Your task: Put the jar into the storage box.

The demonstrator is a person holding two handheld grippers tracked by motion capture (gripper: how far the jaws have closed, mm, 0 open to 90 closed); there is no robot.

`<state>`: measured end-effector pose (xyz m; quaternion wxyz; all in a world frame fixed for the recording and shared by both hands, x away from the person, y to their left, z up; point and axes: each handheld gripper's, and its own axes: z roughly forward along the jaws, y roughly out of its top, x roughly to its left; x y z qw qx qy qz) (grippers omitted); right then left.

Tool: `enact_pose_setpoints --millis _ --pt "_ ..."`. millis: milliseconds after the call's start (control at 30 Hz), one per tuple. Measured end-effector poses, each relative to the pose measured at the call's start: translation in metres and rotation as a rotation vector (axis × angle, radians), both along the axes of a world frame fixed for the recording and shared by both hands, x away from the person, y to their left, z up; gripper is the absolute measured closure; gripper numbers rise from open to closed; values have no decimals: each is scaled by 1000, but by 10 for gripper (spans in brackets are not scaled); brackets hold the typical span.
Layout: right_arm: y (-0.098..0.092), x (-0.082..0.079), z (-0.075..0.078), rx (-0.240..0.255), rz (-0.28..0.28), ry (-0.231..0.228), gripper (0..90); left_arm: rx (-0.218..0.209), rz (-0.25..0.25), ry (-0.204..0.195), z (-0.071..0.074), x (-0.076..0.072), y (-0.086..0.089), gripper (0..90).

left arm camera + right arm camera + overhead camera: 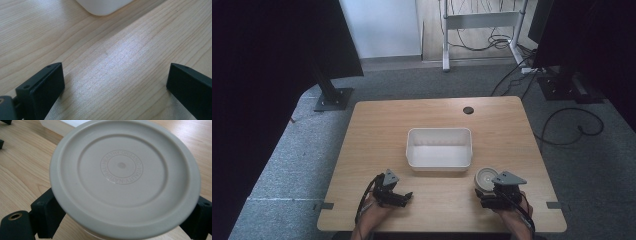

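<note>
A round beige container with a flat lid (122, 170) stamped with ringed lettering stands on the wooden table (377, 125) at the front right (486, 176). My right gripper (123, 211) has a black jaw pressed against each side of the body under the lid's rim, shut on it (487, 190). At the front left my left gripper (405, 197) lies low over the wood, its jaws wide apart and open (115, 75), with bare table between them. A white rectangular bin (439, 131) sits in the middle of the table, beyond both grippers.
A corner of the white bin (102, 6) lies just ahead of the left gripper. A small dark hole (468, 110) marks the table's far side. Black stands and cables lie on the grey carpet around the table.
</note>
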<state>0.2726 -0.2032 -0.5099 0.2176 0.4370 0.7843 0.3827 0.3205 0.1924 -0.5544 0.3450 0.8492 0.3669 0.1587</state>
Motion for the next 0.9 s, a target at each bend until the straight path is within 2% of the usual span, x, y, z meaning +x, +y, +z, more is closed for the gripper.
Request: enact_pose_setpoints --millis 900 --pt "40 24 11 19 53 -24 95 -1 1 1 0 0 0 14"
